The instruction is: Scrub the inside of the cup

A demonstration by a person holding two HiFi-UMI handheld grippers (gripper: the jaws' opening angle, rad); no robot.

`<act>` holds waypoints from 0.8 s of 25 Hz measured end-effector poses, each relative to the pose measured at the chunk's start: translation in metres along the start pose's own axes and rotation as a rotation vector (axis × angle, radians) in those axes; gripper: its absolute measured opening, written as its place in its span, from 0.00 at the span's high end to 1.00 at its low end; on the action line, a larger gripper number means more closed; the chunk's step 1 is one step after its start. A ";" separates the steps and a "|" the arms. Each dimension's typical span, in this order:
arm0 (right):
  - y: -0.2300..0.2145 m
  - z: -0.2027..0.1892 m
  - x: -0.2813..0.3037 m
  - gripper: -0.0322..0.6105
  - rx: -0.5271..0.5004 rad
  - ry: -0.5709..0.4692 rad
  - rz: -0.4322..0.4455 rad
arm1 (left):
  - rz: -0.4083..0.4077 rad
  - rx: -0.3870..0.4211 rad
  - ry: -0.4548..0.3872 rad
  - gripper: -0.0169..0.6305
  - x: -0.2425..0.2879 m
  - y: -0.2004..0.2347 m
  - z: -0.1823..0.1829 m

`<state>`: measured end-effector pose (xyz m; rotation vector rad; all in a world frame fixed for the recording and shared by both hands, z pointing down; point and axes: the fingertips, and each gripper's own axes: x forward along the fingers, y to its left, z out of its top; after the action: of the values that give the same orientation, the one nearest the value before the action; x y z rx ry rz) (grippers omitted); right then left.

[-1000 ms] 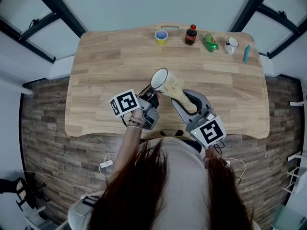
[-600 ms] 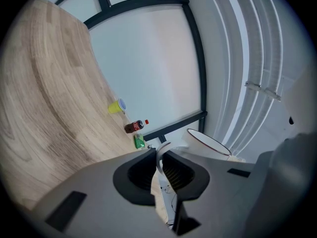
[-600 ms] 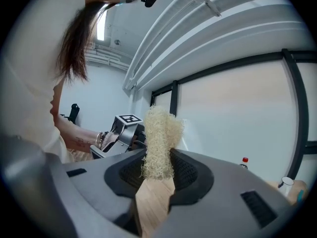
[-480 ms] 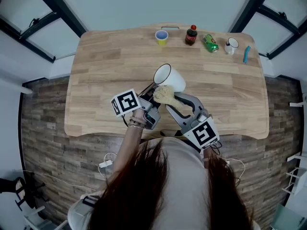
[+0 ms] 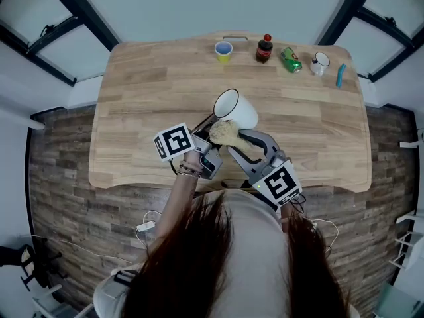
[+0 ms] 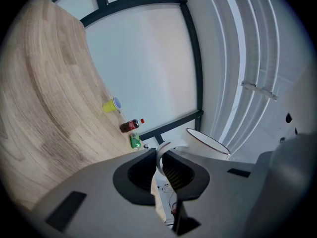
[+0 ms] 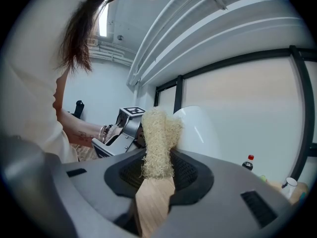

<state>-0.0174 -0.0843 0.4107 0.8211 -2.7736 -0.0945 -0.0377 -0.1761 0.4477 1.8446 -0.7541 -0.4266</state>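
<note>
Since a second ago the scrubber (image 5: 224, 132) has slid off the cup (image 5: 237, 110) toward the lower left, and the cup's white wall now shows bare near the middle of the head view. On the left gripper (image 5: 209, 135) the fingers (image 6: 136, 175) are clamped on the cup's handle (image 6: 161, 151), holding the cup tilted above the table (image 5: 146, 98), mouth toward the upper left. On the right gripper (image 5: 240, 148) the fingers (image 7: 190, 175) are closed on the scrubber's wooden stem (image 7: 153, 202), with its pale fibrous head just beside the cup's outside. Along the table's far edge, at the top of the frame, are a yellow cup (image 5: 223, 51), a dark bottle (image 5: 264, 48), a green can (image 5: 290, 59) and a small white mug (image 5: 319, 62)
</note>
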 end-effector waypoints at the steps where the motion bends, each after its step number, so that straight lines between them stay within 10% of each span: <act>1: 0.000 -0.001 0.000 0.73 0.002 0.002 0.002 | -0.002 -0.003 -0.001 0.91 0.000 -0.001 0.000; 20: 0.005 -0.014 -0.001 0.73 0.048 0.037 0.043 | 0.017 0.021 -0.140 0.90 -0.016 0.005 0.033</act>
<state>-0.0161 -0.0793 0.4246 0.7667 -2.7671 -0.0055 -0.0713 -0.1896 0.4382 1.8410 -0.8711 -0.5426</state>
